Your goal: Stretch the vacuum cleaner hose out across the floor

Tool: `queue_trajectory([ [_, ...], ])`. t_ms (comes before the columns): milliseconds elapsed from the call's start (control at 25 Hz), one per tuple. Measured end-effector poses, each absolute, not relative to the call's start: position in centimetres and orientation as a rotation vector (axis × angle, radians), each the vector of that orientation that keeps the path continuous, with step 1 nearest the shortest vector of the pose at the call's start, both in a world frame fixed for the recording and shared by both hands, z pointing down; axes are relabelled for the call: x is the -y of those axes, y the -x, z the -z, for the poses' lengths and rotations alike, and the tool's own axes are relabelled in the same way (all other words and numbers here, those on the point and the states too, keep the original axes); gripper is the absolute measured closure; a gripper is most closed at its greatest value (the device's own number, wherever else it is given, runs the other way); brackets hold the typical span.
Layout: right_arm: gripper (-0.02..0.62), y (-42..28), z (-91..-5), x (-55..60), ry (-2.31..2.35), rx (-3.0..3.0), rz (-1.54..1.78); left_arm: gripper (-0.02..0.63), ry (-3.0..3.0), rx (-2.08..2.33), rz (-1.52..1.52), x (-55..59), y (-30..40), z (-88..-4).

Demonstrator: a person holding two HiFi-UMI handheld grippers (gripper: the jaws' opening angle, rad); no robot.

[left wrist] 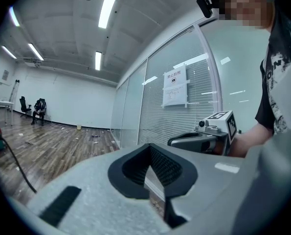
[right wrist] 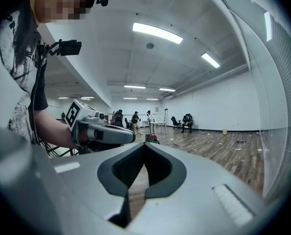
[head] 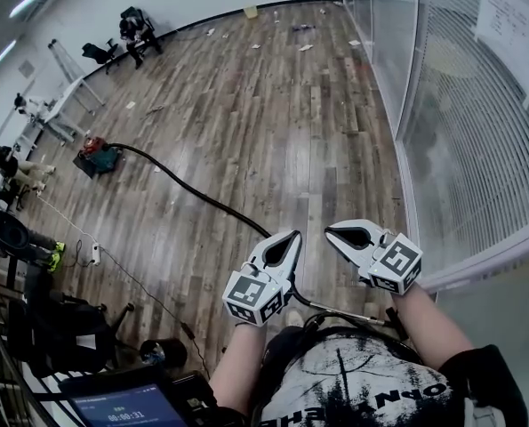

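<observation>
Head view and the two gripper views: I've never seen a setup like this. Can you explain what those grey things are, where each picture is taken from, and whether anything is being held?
A person holds a hand-worked claw in each hand: the left gripper and the right gripper. The head view comes from a camera on the person's head, looking steeply down. The other two pictures come from cameras riding on each gripper, looking along its jaws. On the wooden floor a black hose runs from a vacuum cleaner toward the person. Both grippers are shut and hold nothing.
</observation>
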State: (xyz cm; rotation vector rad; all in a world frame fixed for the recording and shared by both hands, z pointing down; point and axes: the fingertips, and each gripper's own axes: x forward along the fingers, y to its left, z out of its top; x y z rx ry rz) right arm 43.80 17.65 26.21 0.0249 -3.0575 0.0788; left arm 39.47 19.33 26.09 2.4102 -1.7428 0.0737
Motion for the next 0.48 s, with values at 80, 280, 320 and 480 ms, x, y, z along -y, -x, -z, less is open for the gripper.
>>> queue_trajectory([
  [80,0.589,-43.70,-26.31,-17.69,-0.023,3.062,-0.093,0.606,-2.412,1.749,-0.081,-19.35,-39.33,-26.15],
  [280,0.589,-43.54,-26.46,-17.61,-0.032,3.063,-0.113,0.606,-2.405,1.757,-0.092,-19.48,-38.89,-26.33],
  [320,0.589,-43.55,-26.53,-17.63,-0.035,3.059,-0.109,0.606,-2.402,1.756,-0.090,-19.52,-38.87,-26.38],
  [480,0.589,-43.40,-26.72,-18.00,-0.040,3.053,-0.094,0.606,-2.394,1.753,-0.076,-19.62,-38.83,-26.54],
])
